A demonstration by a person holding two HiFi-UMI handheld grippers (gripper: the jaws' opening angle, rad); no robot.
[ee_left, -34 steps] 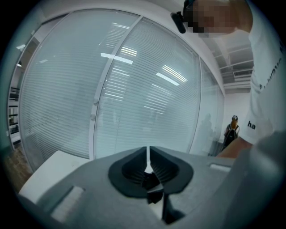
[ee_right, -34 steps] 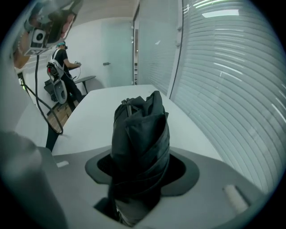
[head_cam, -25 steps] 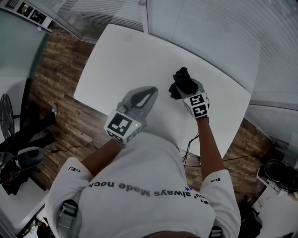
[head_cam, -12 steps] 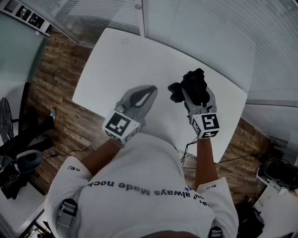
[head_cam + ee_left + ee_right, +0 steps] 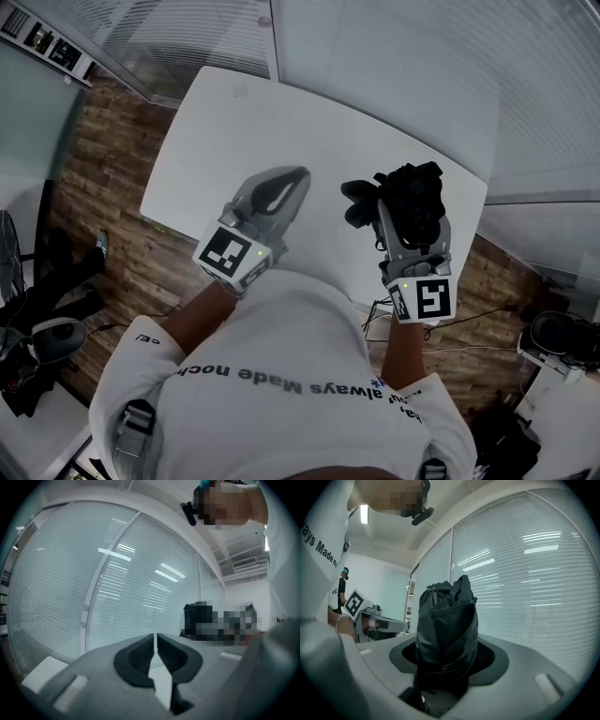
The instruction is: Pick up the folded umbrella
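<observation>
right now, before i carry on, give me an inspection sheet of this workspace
surface: white table, bare
job's things: black folded umbrella, held between the right gripper's jaws, off the table
clutter: nothing seen on the table
grippers: right gripper shut on the umbrella; left gripper shut, empty
cables: thin cables on the floor by the table's near edge
surroundings: wood floor; glass walls with blinds

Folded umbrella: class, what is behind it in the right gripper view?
Behind the folded umbrella, gripped by the right gripper, a blind-covered glass wall shows, and the left gripper to one side. Whatever is straight behind the umbrella is covered.
</observation>
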